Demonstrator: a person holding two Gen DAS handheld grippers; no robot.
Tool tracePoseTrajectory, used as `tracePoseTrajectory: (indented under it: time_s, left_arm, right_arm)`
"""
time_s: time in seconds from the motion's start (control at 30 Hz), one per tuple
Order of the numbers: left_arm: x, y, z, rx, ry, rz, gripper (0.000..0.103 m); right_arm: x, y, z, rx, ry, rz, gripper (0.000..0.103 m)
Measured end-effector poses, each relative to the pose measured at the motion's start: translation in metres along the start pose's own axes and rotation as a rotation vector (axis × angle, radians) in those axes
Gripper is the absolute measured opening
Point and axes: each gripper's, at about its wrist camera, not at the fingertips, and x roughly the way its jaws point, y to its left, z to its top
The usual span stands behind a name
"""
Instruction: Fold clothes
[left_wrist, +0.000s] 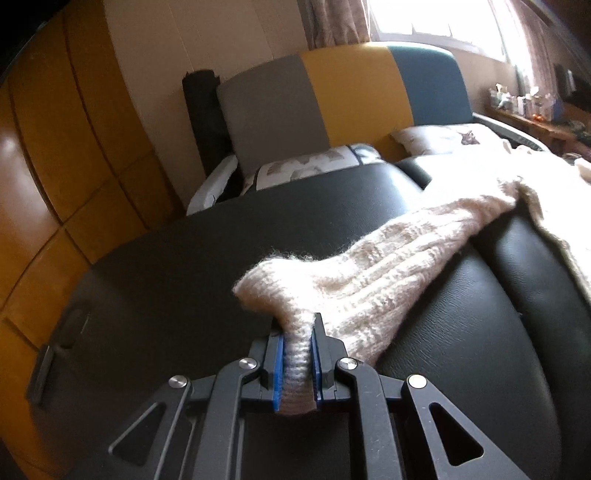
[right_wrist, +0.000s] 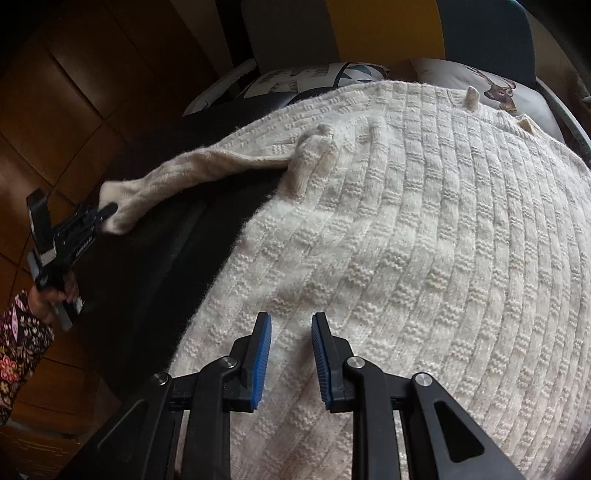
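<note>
A cream knitted sweater (right_wrist: 406, 240) lies spread flat on a black leather surface (left_wrist: 184, 258). Its left sleeve (left_wrist: 369, 266) stretches out sideways over the black leather. My left gripper (left_wrist: 298, 325) is shut on the sleeve's cuff, with the knit bunched between the blue pads. The right wrist view shows that same gripper (right_wrist: 105, 216) at the far left, held by a hand (right_wrist: 48, 299) in a floral sleeve. My right gripper (right_wrist: 291, 321) stands open just over the sweater's lower body near its left edge, with nothing pinched between the fingers.
A grey, yellow and blue headboard (left_wrist: 343, 99) stands at the far end, with printed pillows (left_wrist: 314, 162) in front of it. Wooden wardrobe doors (left_wrist: 55, 166) run along the left. A cluttered shelf (left_wrist: 535, 103) sits under the window at the right.
</note>
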Motion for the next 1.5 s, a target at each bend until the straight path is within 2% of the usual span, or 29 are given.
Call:
tracePoseTrajectory:
  time_s: [0.17, 0.3, 0.4, 0.43, 0.53, 0.73, 0.8, 0.83, 0.9, 0.97, 1.07, 1.2, 1.23, 1.27, 1.3, 1.4, 1.5]
  left_arm:
    - [-0.018, -0.017, -0.009, 0.015, -0.038, -0.037, 0.013]
    - [-0.023, -0.027, -0.016, -0.006, -0.034, -0.038, 0.013]
    - [-0.023, -0.028, -0.021, -0.042, -0.020, -0.035, 0.013]
    - [-0.022, -0.027, -0.021, -0.053, -0.019, -0.033, 0.013]
    - [-0.022, -0.026, -0.021, -0.082, -0.014, -0.041, 0.013]
    - [-0.019, -0.023, -0.020, -0.115, -0.005, -0.056, 0.013]
    - [-0.016, -0.021, -0.020, -0.121, 0.001, -0.057, 0.013]
    - [-0.015, -0.021, -0.021, -0.125, 0.007, -0.058, 0.013]
    - [-0.010, -0.020, -0.020, -0.134, 0.022, -0.061, 0.013]
    - [-0.004, -0.016, -0.017, -0.156, 0.037, -0.061, 0.013]
    - [0.003, -0.010, -0.011, -0.190, 0.048, -0.057, 0.013]
    - [0.004, -0.004, -0.002, -0.216, 0.052, -0.063, 0.013]
    - [0.003, -0.005, -0.003, -0.217, 0.057, -0.071, 0.013]
    - [0.002, -0.006, -0.005, -0.217, 0.063, -0.078, 0.013]
    - [0.000, -0.008, -0.008, -0.213, 0.067, -0.082, 0.013]
    - [-0.006, -0.017, -0.019, -0.200, 0.076, -0.081, 0.013]
    - [-0.010, -0.025, -0.029, -0.199, 0.079, -0.090, 0.013]
  right_arm:
    - [0.003, 0.022, 0.031, -0.049, -0.009, 0.099, 0.022]
    - [0.023, 0.068, 0.095, -0.131, -0.010, 0.212, 0.022]
    - [0.058, 0.108, 0.144, -0.177, 0.077, 0.287, 0.024]
    - [0.071, 0.119, 0.156, -0.193, 0.115, 0.287, 0.024]
    - [0.090, 0.151, 0.172, -0.304, 0.143, 0.222, 0.025]
    - [0.137, 0.182, 0.180, -0.461, 0.303, 0.157, 0.027]
    - [0.143, 0.185, 0.175, -0.507, 0.330, 0.140, 0.027]
    - [0.143, 0.186, 0.171, -0.539, 0.334, 0.131, 0.026]
    - [0.142, 0.189, 0.163, -0.597, 0.336, 0.106, 0.009]
    - [0.140, 0.190, 0.157, -0.624, 0.320, 0.071, 0.000]
    - [0.132, 0.190, 0.153, -0.644, 0.266, 0.051, 0.000]
    - [0.123, 0.189, 0.161, -0.626, 0.248, 0.137, 0.000]
    - [0.121, 0.192, 0.164, -0.637, 0.246, 0.164, 0.004]
    - [0.120, 0.195, 0.167, -0.654, 0.239, 0.179, 0.023]
    - [0.122, 0.199, 0.170, -0.669, 0.235, 0.174, 0.030]
    - [0.133, 0.211, 0.181, -0.716, 0.227, 0.136, 0.036]
    - [0.145, 0.218, 0.179, -0.785, 0.281, 0.122, 0.042]
